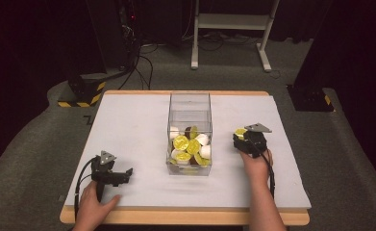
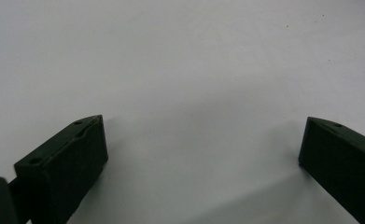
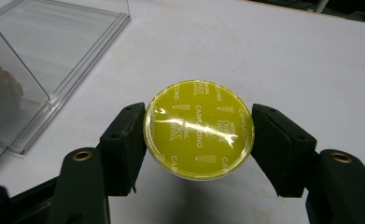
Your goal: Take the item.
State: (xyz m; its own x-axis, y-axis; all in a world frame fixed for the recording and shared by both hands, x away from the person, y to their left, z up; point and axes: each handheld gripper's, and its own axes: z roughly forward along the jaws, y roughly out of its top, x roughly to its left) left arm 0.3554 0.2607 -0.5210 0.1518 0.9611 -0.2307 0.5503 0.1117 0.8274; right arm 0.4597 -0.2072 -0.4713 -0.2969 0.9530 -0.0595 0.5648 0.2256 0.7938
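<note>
1. The yellow capsule (image 3: 199,129) shows its foil lid; its body is hidden beneath.
2. Lid print is partly unreadable under glare.
3. Capsules (image 1: 189,147) inside the clear box (image 1: 189,103) overlap, uncountable.

Glossy foil capsule lid (image 3: 199,129), matt fingers (image 3: 123,147)

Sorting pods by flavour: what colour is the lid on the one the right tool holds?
Yellow with white lettering, clearest in the right gripper view: capsule lid, right tool.

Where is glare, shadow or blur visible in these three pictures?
Right gripper view: glare streaks across the yellow capsule lid. Left gripper view: soft shadows beside the open jaws on the white table, which looks slightly blurred. High view: dark surroundings, table evenly lit.
</note>
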